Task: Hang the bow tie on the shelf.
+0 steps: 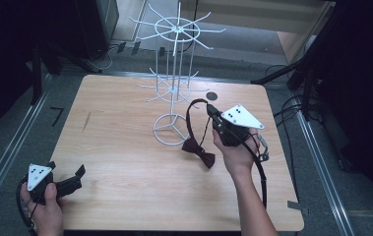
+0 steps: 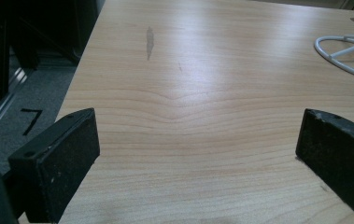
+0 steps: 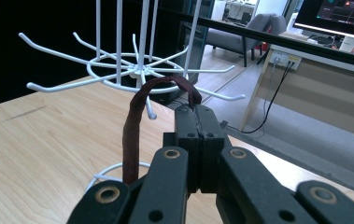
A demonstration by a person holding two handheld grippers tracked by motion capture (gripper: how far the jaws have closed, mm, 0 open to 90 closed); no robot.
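Bow tie strap [image 3: 135, 126] between closed right gripper [image 3: 198, 114] jaws

Both hands low at the table, grippers well apart.

Left gripper [image 1: 71, 178] lies near the front left corner, held in the left hand [image 1: 46, 209], jaws spread wide, nothing between them. Right gripper [image 1: 212, 111] is raised, forearm reaching forward from the right hand [image 1: 235, 152], jaws pressed together, pinching a band.
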